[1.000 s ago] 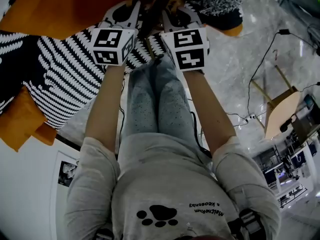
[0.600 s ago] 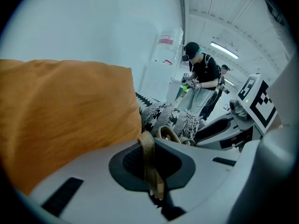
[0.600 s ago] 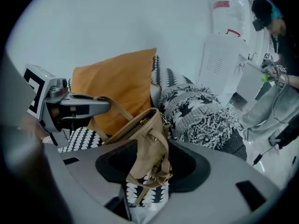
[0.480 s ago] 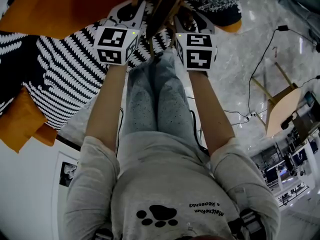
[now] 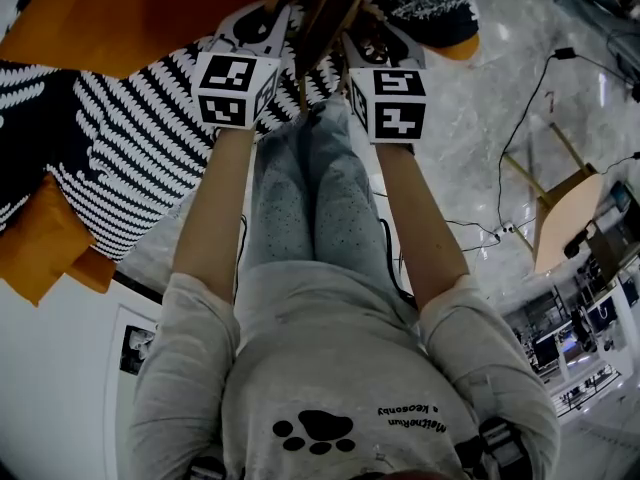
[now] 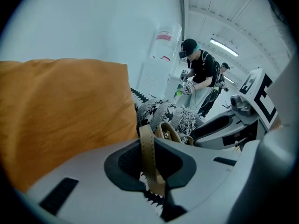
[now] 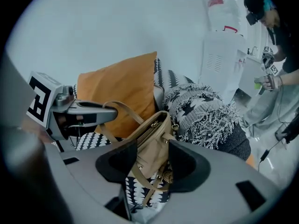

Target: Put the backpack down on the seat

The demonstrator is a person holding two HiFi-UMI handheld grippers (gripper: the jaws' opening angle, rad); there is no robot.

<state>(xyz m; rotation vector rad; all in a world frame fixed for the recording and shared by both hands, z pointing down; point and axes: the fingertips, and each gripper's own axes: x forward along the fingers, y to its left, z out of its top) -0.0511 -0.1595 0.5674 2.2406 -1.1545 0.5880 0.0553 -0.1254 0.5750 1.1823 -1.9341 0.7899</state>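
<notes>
My left tool point(image 6: 156, 185) is clenched on the strap point(image 6: 147, 153) of the tan backpack point(image 7: 152, 136). My right tool point(image 7: 152, 169) is released, its 2 jaws wide either side of the backpack, over the striped seat point(image 5: 120, 138).

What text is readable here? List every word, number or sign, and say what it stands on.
Grey shirt: two lines of small print, upside down, too blurred to quote.
Marker cubes: black-and-white square patterns only, no words.
Red label on the white unit: too blurred to read.
</notes>
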